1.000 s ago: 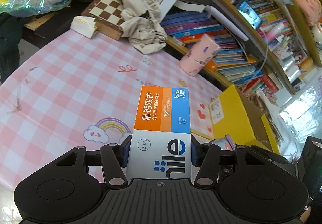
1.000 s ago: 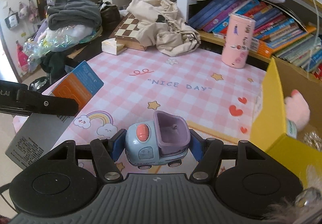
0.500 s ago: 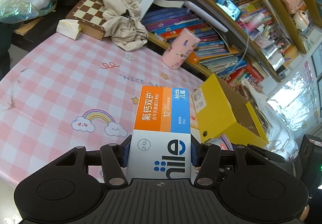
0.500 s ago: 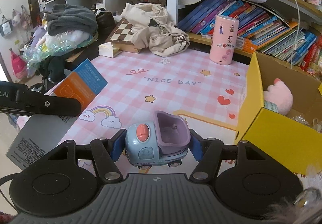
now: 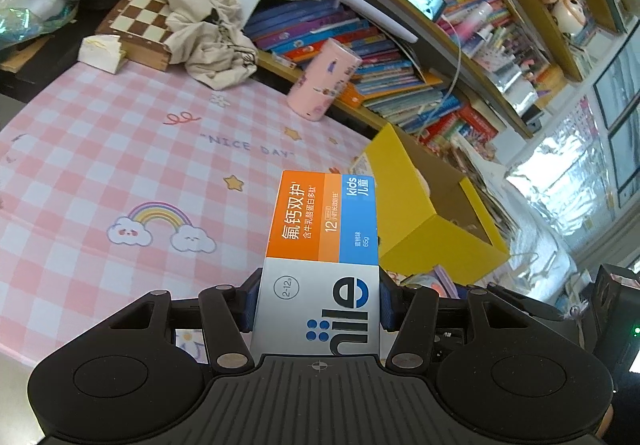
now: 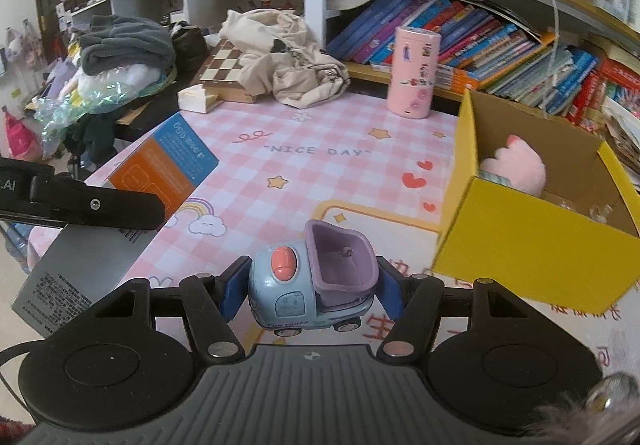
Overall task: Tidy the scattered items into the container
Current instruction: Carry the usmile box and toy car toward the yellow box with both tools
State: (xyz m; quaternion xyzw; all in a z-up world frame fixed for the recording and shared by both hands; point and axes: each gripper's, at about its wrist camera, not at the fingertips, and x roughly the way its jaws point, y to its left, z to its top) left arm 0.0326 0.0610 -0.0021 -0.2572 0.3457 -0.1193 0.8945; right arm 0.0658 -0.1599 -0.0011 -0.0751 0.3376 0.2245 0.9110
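Observation:
My left gripper (image 5: 318,303) is shut on a toothpaste box (image 5: 322,241), grey, orange and blue, held above the pink checked tablecloth (image 5: 120,165). The box also shows at the left of the right wrist view (image 6: 160,181). My right gripper (image 6: 312,287) is shut on a small blue toy truck (image 6: 312,285) with a purple bed. The open yellow cardboard box (image 6: 532,241) stands to the right, with a pink plush toy (image 6: 516,167) inside. It shows right of the toothpaste box in the left wrist view (image 5: 436,221).
A pink tumbler (image 6: 414,71) stands at the table's back edge by a low bookshelf (image 6: 500,45). A beige cloth (image 6: 288,53) lies over a chessboard (image 6: 220,65) at the back left, next to a tissue pack (image 6: 198,99). Piled clothes (image 6: 124,45) lie beyond the left edge.
Both grippers have risen and pulled back with their loads. More of the table and of the yellow box's inside shows now. Both grips are unchanged.

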